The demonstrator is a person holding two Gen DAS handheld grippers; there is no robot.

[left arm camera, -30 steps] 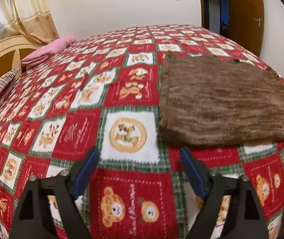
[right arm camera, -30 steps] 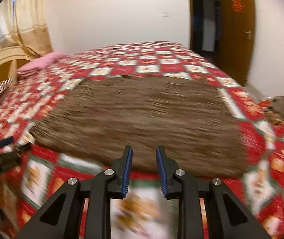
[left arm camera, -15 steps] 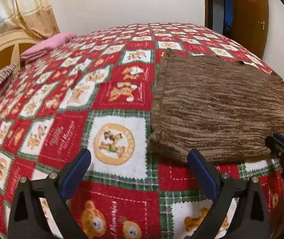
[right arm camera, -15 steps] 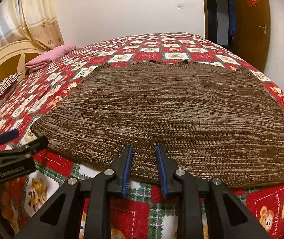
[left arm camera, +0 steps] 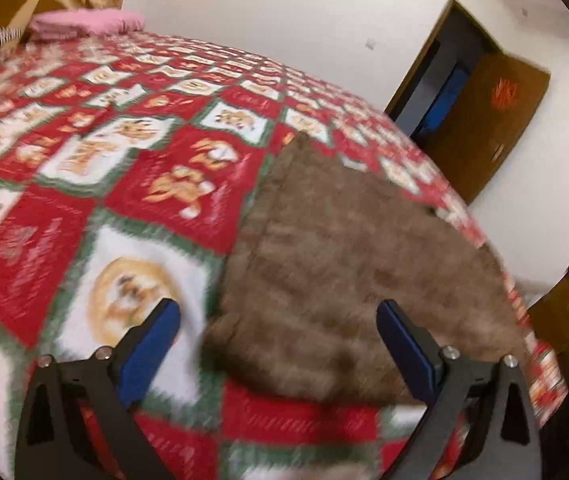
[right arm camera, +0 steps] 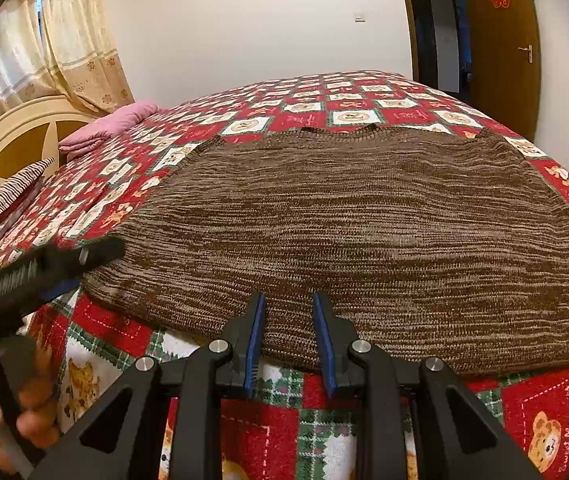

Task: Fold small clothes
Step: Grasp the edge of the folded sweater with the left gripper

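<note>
Sweater (right arm camera: 356,224) lies spread flat on the bed (right arm camera: 308,114), hem toward the cameras and neckline at the far side, which looks like the starting layout for a fold: everything is smoothed out so an edge can be lifted cleanly. No crease or fold shows yet, so I judge the task is at its first grasp.

In the right wrist view the right tool (right arm camera: 289,334) sits at the near hem, about midway along it. Its jaws stand narrowly apart, with the hem edge lying between the blue pads (right arm camera: 255,332); the knit looks undisturbed, no pucker or lift, so I read it as not yet pinched. The narrow gap probably suits thin knit fabric, needing only a small close.

The left tool (left arm camera: 278,334) has its jaws set wide and has just been opening, then easing in slightly; it holds nothing. In its own blurred view, the sweater's near left corner (left arm camera: 224,336) lies between the two pads, closer to the left one, and below them rather than gripped. From the right wrist view the same tool (right arm camera: 56,268) appears as a dark blurred shape just at that corner, carried by a hand (right arm camera: 4,412). The wide stance likely serves to straddle the corner before closing.

A pink cloth (right arm camera: 112,122) rests well apart near the headboard.
</note>
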